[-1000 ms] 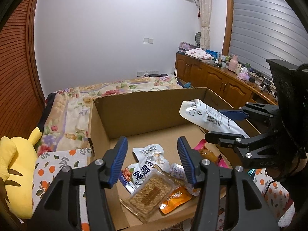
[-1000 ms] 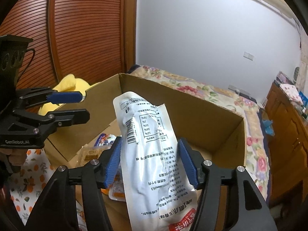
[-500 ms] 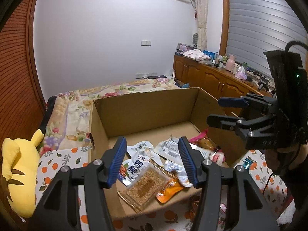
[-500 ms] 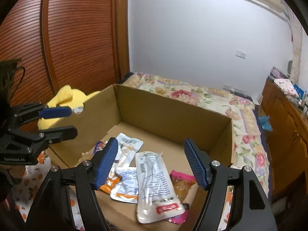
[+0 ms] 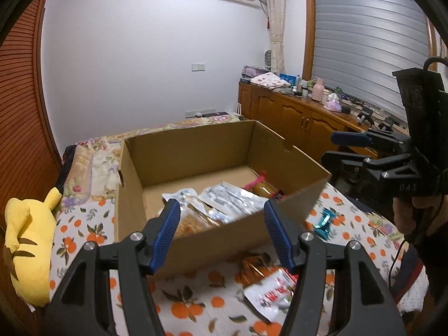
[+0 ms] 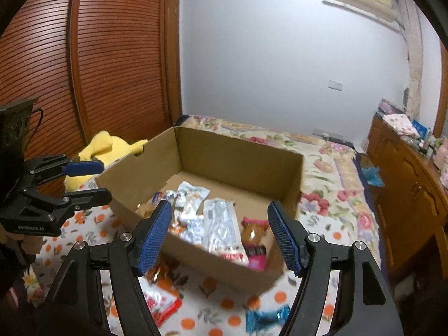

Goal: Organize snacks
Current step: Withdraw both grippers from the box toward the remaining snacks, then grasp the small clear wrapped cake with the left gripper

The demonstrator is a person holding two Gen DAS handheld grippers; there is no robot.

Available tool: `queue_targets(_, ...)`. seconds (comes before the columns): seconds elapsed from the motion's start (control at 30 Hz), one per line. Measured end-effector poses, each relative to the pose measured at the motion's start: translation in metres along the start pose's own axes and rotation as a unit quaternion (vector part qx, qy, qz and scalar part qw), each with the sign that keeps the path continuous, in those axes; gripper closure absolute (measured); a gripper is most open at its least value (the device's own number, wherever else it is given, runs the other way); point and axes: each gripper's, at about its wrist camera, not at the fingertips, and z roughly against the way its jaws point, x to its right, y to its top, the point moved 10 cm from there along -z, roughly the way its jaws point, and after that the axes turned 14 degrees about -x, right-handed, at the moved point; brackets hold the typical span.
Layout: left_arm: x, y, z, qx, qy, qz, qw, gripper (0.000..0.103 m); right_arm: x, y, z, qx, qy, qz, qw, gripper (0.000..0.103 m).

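**Both grippers back from the box, nothing held**

Pulled back since 1 second ago: near wall of the cardboard box (image 5: 212,240) now in front of both grippers. White pouch (image 6: 221,224), earlier gripped by the right gripper (image 6: 219,233), now lying released inside the box among other packets. Left gripper (image 5: 221,232) jaws just widened, nothing between them; right gripper likewise spread, empty. Outside on the orange-print cloth (image 5: 196,302): red-and-white packet (image 5: 270,294), teal wrapper (image 5: 323,221) (both blurred). Yellow plush (image 5: 25,246) partly cut off.
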Motion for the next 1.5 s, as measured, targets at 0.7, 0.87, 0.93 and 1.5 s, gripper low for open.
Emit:
queue_targets(0.7,0.043,-0.098,-0.003,-0.059,-0.008,-0.001,0.9983,0.040,0.016,-0.096,0.031,-0.028,-0.024,-0.063,0.997,0.030)
queue_targets(0.87,0.051,-0.122,-0.005,-0.075,-0.016,0.005,0.9970,0.040,0.021,-0.115,0.027,-0.034,-0.030,-0.075,0.996,0.030)
queue_targets(0.93,0.055,-0.130,-0.005,-0.084,-0.017,0.008,0.9963,0.040,0.023,-0.124,0.022,-0.040,-0.031,-0.082,0.995,0.030)
queue_targets(1.5,0.105,-0.184,-0.024,-0.145,-0.069,0.007,0.9870,0.054,0.030,-0.160,0.019,-0.060,-0.019,-0.114,0.991,0.030)
